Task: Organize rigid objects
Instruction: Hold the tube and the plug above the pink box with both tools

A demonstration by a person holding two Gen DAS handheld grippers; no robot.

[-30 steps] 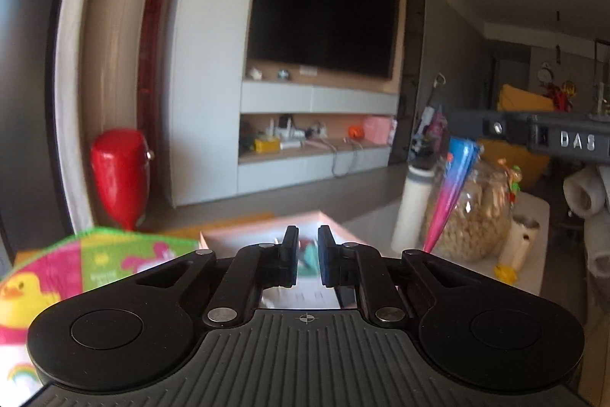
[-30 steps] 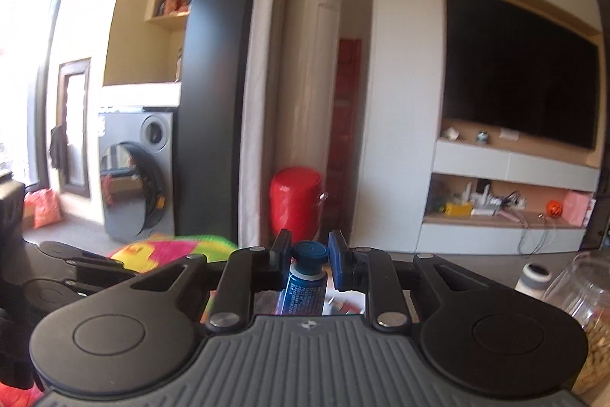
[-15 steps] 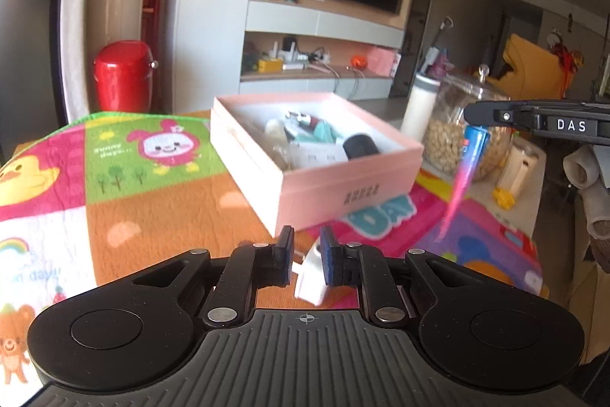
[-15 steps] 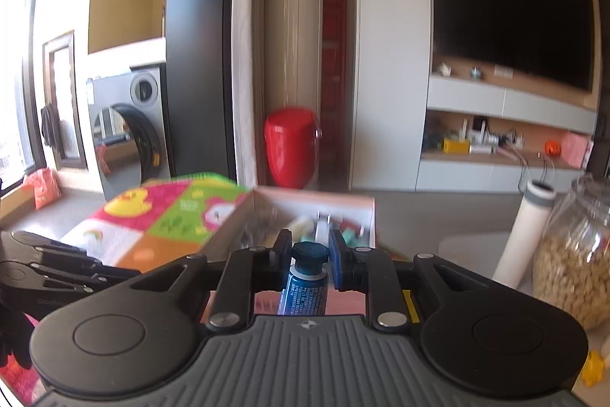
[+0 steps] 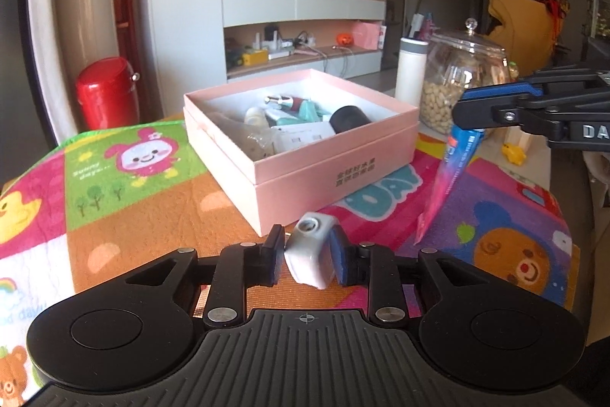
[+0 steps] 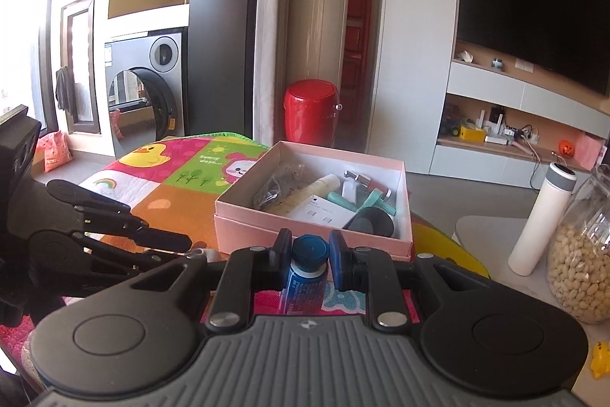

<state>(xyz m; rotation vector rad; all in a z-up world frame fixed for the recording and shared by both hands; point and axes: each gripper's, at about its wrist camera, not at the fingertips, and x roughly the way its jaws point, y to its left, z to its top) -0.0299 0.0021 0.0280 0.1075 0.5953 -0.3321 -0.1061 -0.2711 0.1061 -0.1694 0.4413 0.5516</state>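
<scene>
Tube (image 6: 303, 287) with the blue cap hangs from the right tool (image 6: 309, 254), whose two fingers are closed on its neck just under the cap; it is in front of the pink box (image 6: 267, 235) and a little above the colourful mat (image 5: 133, 201) on the counter. In the left wrist view the same tube (image 5: 450, 178) hangs to the right of the box, with its flat end close to the mat.

A small white bottle (image 5: 309, 256) lies tilted between the fingers of the left tool (image 5: 307, 256), just in front of the near corner of the box. The right finger touches it, but at the left finger a thin gap seems to remain, so I cannot tell if the grip is firm.

The box is open and already holds several things: a black round lid (image 5: 349, 119), a white flat carton (image 5: 301, 136), teal pieces and a clear bag.

My judgement: the step in hand is to bring both things over the box. To do it well, close the left tool fully before lifting, raise each thing higher than the box wall, and lower the tube onto a free place near the front wall, then open slowly so that it lies down and does not fall out.
</scene>
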